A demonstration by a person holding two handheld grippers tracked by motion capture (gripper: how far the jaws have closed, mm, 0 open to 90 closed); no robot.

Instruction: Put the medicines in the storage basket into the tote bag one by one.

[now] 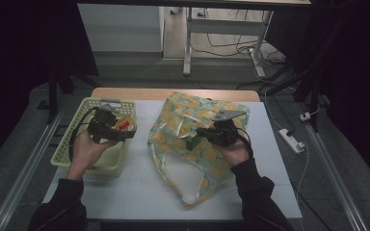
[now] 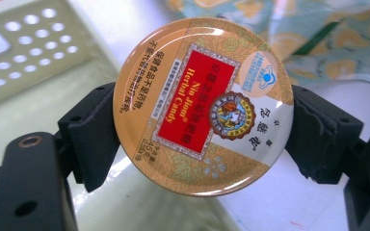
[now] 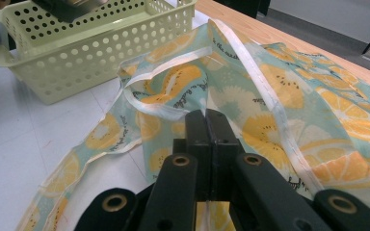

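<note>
The round candy tin (image 2: pixel 203 107) is gold-tan with a red label panel and a white patch. The cloth bag (image 3: pixel 289 96) is pale teal patterned with orange-yellow citrus slices, white-edged. The perforated basket (image 1: pixel 79 126) at the left is pale yellow-green.

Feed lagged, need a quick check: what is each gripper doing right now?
Left gripper: closed on the round candy tin, by its edges.
Right gripper: shut, pinching the lemon-print bag fabric.
</note>
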